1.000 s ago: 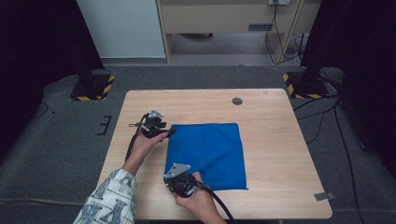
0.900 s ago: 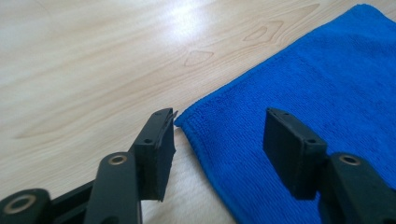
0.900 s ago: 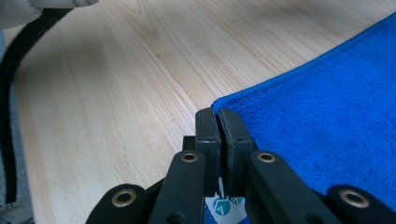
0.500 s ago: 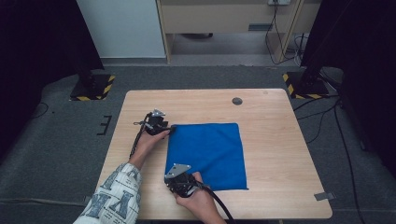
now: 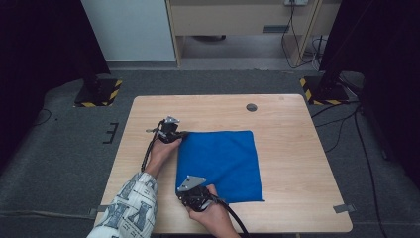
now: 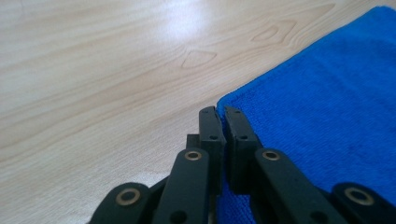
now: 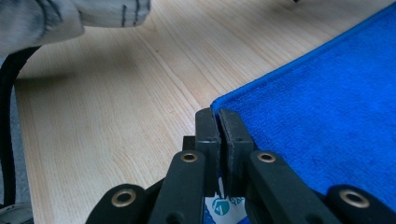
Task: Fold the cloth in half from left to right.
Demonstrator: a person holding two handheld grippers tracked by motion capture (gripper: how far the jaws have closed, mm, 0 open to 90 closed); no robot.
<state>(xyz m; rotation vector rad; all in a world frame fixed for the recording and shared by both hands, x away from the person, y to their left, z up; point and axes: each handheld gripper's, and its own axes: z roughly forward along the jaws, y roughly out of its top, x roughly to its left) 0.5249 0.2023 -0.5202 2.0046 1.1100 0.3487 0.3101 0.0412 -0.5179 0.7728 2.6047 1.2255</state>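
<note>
Blue cloth (image 5: 220,163) flat on worktop (image 5: 297,148); left gripper (image 6: 219,112) just closed on far-left corner, right gripper (image 7: 217,114) clamped on near-left corner (both pinching fabric).

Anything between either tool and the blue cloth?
Nothing visible. The left tool has just closed at the cloth's far-left corner, and the right tool is shut at its near-left corner. Bare table lies beside the cloth.
</note>
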